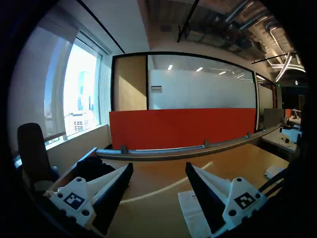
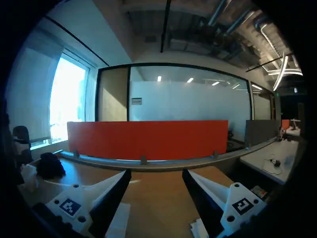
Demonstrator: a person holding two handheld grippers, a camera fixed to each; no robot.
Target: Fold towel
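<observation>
My left gripper (image 1: 158, 166) hangs open above the wooden desk (image 1: 158, 186), with nothing between its fingers. Part of a flat white cloth or sheet (image 1: 189, 208) lies on the desk under its right finger. A dark crumpled bundle (image 1: 92, 166) sits at the desk's far left corner. My right gripper (image 2: 156, 171) is open too and holds nothing. White flat pieces lie beneath its left finger (image 2: 119, 220) and beside its right finger (image 2: 198, 229). The dark bundle (image 2: 49, 164) rests far left in this view. I cannot tell which item is the towel.
A red divider panel (image 1: 182, 127) with a metal rail stands along the desk's back edge. A dark chair back (image 1: 32, 152) is at the left by the window. A small white item (image 1: 273, 171) lies at the desk's right. A neighbouring desk (image 2: 273, 156) holds cables.
</observation>
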